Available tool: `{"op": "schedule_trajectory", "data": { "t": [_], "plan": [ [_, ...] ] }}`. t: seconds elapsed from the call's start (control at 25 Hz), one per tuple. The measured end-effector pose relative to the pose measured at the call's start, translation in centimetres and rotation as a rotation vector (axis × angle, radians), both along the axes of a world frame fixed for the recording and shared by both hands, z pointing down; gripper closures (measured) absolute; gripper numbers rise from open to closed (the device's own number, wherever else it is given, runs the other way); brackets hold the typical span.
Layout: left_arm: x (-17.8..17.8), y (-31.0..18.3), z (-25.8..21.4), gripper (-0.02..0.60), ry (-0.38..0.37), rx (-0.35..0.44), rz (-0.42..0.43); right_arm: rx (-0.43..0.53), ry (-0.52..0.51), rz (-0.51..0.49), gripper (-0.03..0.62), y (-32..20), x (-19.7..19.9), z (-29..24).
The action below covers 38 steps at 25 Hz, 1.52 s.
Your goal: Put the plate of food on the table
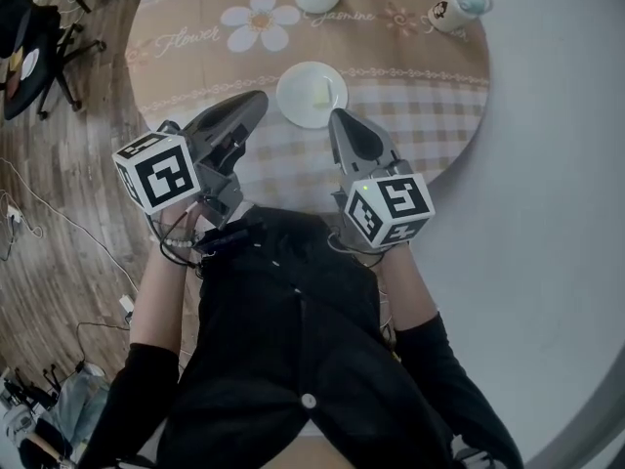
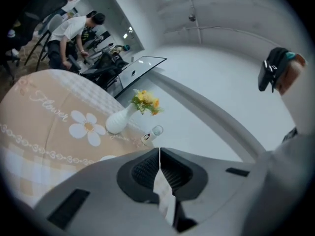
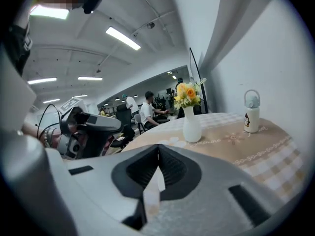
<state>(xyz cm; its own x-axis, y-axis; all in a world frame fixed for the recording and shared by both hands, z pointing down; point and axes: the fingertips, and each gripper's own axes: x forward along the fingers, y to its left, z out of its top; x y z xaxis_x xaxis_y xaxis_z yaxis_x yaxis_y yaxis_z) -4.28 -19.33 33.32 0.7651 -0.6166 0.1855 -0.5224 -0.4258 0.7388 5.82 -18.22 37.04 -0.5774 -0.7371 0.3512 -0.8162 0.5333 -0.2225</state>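
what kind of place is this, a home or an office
Probably an open-plan office or lab with a staged dining corner: a round table in a beige flower-print cloth, a white vase of yellow flowers, a seated person at desks behind, long ceiling strip lights.

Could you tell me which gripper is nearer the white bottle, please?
Right: the right gripper is by the plate edge facing the bottle; the left gripper is across the plate, farther off.

Floor: brown wood planks (image 1: 59, 262) are running along the left; pale grey flooring (image 1: 547, 164) is spreading to the right.
Light: ceiling strip lamps (image 3: 123, 38) are glowing overhead.
Furniture: a black chair (image 1: 44, 37) is standing on the planks.
Wall: a plain white wall (image 3: 280, 48) is closing the right side.
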Motion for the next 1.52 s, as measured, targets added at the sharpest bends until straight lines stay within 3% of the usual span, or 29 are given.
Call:
{"op": "schedule_trajectory", "data": {
  "t": [0.32, 0.6, 0.92, 1.52],
  "plan": [
    [1.3, 1.1, -7.2, 0.577, -0.12, 0.267, 0.008, 0.126, -0.077, 0.018, 0.594, 0.3, -0.2, -6.7],
    [1.0, 1.6, -10.8, 0.58, -0.171, 0.401, -0.029, 0.206, -0.112, -0.006, 0.594, 0.5, -1.0, -10.7],
    [1.0, 2.0, -11.8, 0.58, -0.218, 0.455, -0.025, 0.266, -0.134, -0.027, 0.594, 0.2, -1.4, -13.2],
    [1.7, 2.3, -12.0, 0.58, -0.24, 0.492, 0.015, 0.28, -0.088, -0.038, 0.594, 0.0, -2.0, -13.1]
  ]
}}
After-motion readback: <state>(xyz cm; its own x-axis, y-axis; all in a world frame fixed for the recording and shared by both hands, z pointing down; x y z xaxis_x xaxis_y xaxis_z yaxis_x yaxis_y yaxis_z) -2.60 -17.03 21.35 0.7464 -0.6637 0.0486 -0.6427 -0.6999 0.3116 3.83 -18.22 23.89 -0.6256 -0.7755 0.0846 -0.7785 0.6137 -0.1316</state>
